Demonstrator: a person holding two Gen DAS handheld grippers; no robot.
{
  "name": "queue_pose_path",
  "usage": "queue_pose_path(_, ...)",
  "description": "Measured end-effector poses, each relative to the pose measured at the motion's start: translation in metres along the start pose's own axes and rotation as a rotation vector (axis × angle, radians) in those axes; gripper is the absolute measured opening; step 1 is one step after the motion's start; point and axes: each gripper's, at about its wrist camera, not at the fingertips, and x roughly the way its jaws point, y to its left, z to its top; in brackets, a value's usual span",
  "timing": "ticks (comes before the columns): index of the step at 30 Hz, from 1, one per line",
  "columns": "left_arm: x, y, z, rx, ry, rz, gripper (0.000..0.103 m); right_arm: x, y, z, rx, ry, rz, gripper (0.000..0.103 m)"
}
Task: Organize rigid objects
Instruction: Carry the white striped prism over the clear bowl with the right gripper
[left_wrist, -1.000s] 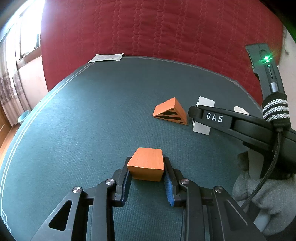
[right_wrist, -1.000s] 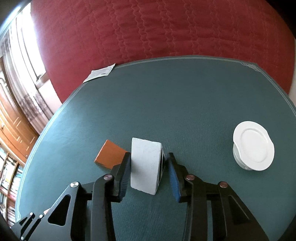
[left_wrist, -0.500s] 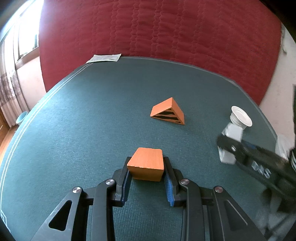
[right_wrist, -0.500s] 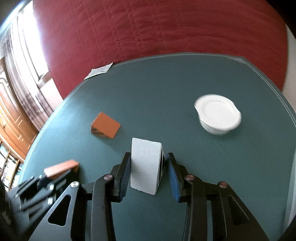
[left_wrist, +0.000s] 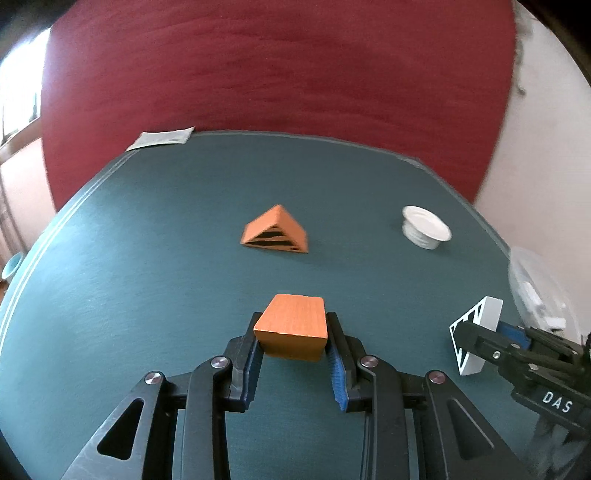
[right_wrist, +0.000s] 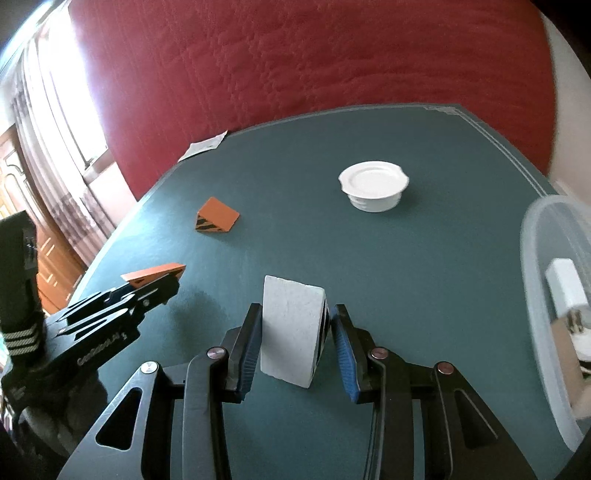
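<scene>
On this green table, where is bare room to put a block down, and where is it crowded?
Bare cloth lies between the orange wedge and the white cup, and in front of the right tongs. It is crowded at the right edge, where the clear tub holds things. The left tongs fill the near left.

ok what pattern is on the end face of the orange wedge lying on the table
Black diagonal stripes on orange, on the triangular end of the orange wedge; clearest in the left wrist view.
</scene>
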Motion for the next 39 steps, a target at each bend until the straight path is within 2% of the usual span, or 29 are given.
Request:
queue_pose_path(6, -0.004, -0.016, -0.002, 0.069, -0.015, -0.057, 0.033, -0.018, -0.015, -0.008, 0.019, -0.014, -0.009, 0.039)
queue_pose_path(11, -0.005, -0.015, -0.003, 0.073, -0.012, -0.068, 0.033, -0.029, -0.025, -0.013, 0.037, -0.029, -0.019, 0.039)
queue_pose_path(26, -0.007, -0.006, -0.005, 0.057, -0.012, -0.046, 0.033, -0.066, -0.061, -0.013, 0.094, -0.115, -0.054, 0.039)
queue_pose_path(39, -0.01, 0.004, -0.007, 0.023, -0.014, -0.006, 0.033, -0.108, -0.124, -0.01, 0.196, -0.221, -0.192, 0.039)
